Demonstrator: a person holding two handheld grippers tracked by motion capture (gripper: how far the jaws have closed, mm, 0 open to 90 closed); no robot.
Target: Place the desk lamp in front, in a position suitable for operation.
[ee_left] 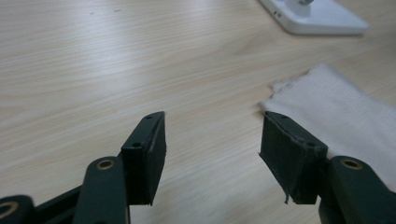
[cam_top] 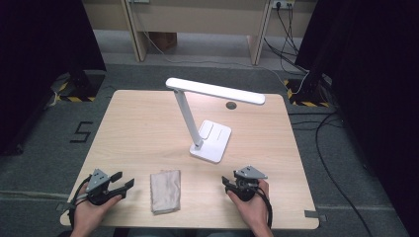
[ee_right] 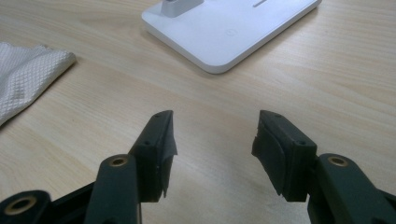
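Observation:
A white desk lamp (cam_top: 205,123) stands near the middle of the wooden table (cam_top: 143,123), its flat base (ee_right: 233,32) toward the person. A folded beige cloth (cam_top: 165,190) lies flat near the front edge, between the two hands. My left gripper (cam_top: 123,183) rests low at the front left, just left of the cloth (ee_left: 336,107), open with only bare wood between its jaws. My right gripper (cam_top: 226,183) sits at the front right, open and empty, with the lamp base just ahead of it and the cloth (ee_right: 23,74) off to its left.
A round cable hole (cam_top: 231,105) sits in the table near the far edge. Cables (cam_top: 326,148) trail over the grey floor to the right of the table. Wooden furniture legs (cam_top: 259,34) stand beyond the table.

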